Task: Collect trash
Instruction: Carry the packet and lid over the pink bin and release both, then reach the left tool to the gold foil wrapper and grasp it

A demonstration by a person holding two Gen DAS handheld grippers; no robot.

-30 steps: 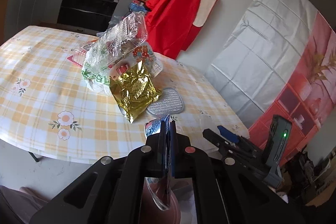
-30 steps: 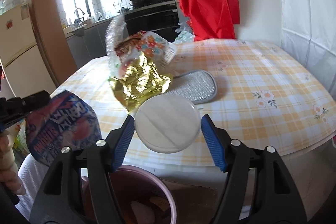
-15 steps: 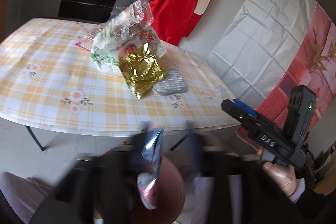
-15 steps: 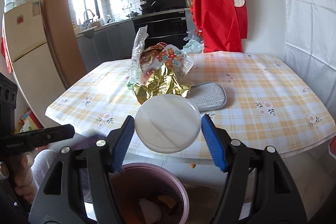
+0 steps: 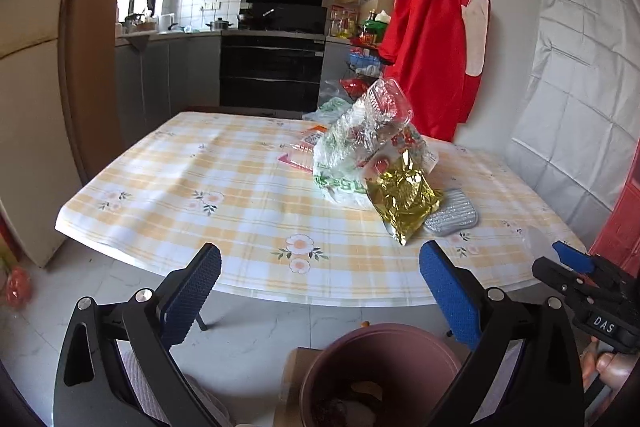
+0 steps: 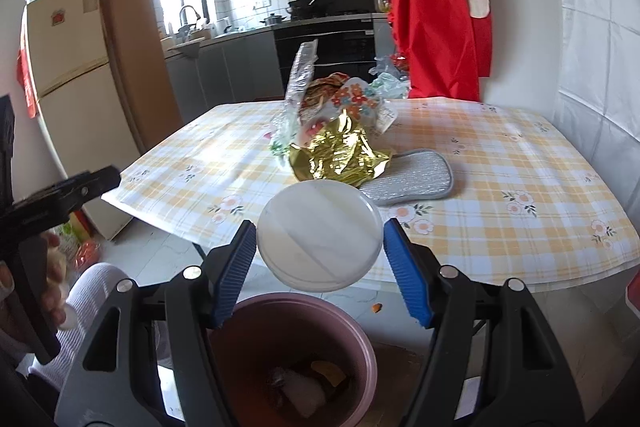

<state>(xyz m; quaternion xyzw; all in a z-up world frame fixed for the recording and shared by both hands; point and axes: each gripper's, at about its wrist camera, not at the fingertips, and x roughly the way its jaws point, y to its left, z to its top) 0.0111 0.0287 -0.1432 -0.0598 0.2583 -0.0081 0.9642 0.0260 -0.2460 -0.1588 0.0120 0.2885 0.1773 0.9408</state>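
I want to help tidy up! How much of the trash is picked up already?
Some trash already lies in the round pink bin. The left gripper has just been opening and holds nothing. The right gripper clamps a round white plastic lid above the bin. The crinkled gold foil bag and clear plastic wrappers are left on the checked table.

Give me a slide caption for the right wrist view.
Right hand-held gripper holds a white lid above the pink bin, wrappers left on the table.
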